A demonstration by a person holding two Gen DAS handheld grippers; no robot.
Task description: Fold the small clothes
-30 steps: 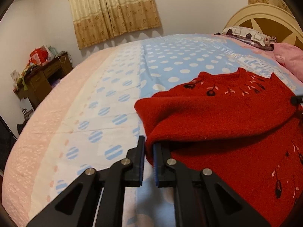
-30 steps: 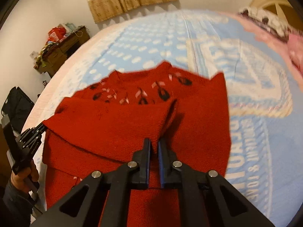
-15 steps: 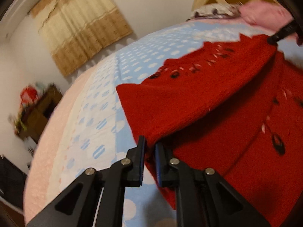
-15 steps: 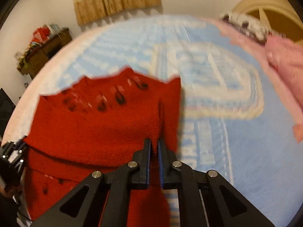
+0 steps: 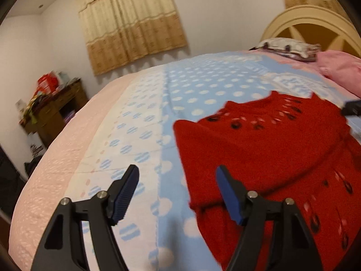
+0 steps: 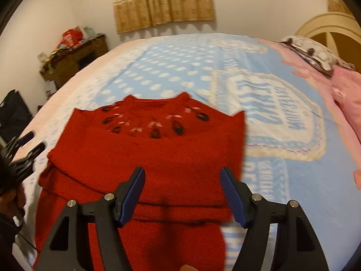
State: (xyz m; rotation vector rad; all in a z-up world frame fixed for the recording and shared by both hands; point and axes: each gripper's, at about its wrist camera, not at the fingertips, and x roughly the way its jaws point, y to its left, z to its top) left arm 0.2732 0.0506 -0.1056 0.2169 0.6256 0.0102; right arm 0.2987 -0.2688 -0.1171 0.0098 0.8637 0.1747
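Both pairs of tongs have just been opening and now stand spread, nothing between their pads, where a second ago each pinched a corner of the red sweater. Left tongs (image 5: 177, 190) hover above the sweater's (image 5: 259, 149) near edge. Right tongs (image 6: 182, 190) hang over its folded-down panel. Beyond the tongs, the sweater (image 6: 146, 155) lies flat on the bed (image 6: 171, 67), neckline farthest away. Curtains (image 6: 162, 0) hang behind.

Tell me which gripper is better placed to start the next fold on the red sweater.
Probably the right. The right gripper hangs open directly over the folded red sweater, its hem edge between the fingers. The left gripper, also open, sits off the sweater's side edge, mostly over the dotted blanket.
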